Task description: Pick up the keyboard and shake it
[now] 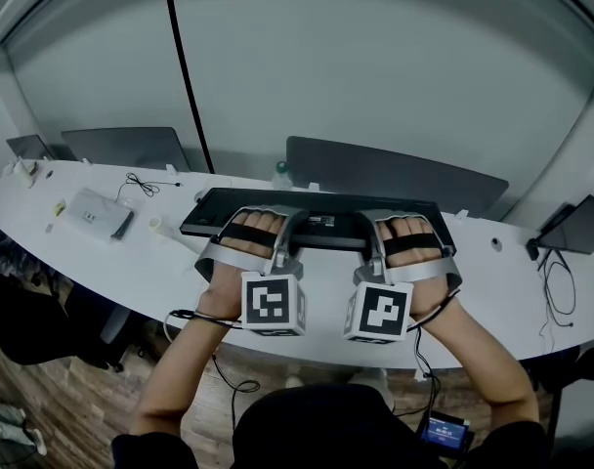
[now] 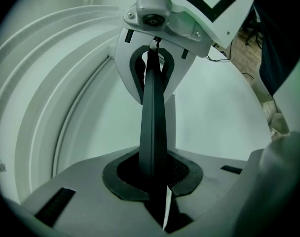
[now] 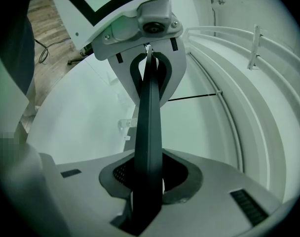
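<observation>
The black keyboard point(image 1: 321, 225) lies lengthwise across the white desk point(image 1: 131, 262), in front of me. My left gripper point(image 1: 256, 225) is shut on its left part and my right gripper point(image 1: 406, 231) on its right part. In the left gripper view the keyboard point(image 2: 154, 117) shows edge-on, running from my left gripper point(image 2: 155, 181) to the right gripper point(image 2: 155, 58). The right gripper view mirrors this: the keyboard point(image 3: 149, 122) sits between the jaws of my right gripper point(image 3: 147, 181) and reaches to the left gripper point(image 3: 150, 58). Whether the keyboard rests on the desk or hangs just above it I cannot tell.
A white box point(image 1: 100, 213) and a thin cable point(image 1: 141, 184) lie on the desk at the left. Dark panels point(image 1: 395, 174) stand behind the keyboard. A dark laptop point(image 1: 582, 225) and cables point(image 1: 561, 296) are at the right. Wooden floor point(image 1: 43, 399) shows below the desk's edge.
</observation>
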### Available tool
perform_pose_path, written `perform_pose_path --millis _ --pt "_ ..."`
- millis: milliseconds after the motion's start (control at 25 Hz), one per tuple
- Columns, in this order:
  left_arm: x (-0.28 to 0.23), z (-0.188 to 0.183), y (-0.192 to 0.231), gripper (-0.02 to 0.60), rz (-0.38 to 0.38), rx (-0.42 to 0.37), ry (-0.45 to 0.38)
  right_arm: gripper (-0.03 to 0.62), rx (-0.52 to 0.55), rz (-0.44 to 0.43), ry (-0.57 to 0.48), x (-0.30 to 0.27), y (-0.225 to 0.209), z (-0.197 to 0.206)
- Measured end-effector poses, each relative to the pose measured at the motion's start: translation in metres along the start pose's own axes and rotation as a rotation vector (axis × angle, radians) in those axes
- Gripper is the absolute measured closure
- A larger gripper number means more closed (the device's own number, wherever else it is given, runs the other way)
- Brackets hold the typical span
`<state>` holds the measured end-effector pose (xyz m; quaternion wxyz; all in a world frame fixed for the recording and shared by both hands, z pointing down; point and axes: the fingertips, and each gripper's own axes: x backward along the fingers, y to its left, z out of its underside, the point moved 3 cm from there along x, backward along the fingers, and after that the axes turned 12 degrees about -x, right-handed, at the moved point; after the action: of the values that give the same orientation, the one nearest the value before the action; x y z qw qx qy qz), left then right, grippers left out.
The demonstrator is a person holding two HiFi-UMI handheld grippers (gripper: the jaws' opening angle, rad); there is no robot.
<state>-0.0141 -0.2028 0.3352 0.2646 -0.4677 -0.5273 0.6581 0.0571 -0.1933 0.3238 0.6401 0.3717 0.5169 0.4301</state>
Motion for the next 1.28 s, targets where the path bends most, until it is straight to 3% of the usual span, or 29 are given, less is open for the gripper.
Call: perform_pose_path --millis 520,1280 --pt "0.001 -0.013 -0.006 0.502 0.014 0.025 -0.030 0.475 0.041 -0.019 0.016 0.010 0.005 0.010" --pt "0.002 -0.010 -0.006 0.503 0.030 0.071 -0.020 0.430 0.060 0.073 -0.045 0.031 -0.004 0.011"
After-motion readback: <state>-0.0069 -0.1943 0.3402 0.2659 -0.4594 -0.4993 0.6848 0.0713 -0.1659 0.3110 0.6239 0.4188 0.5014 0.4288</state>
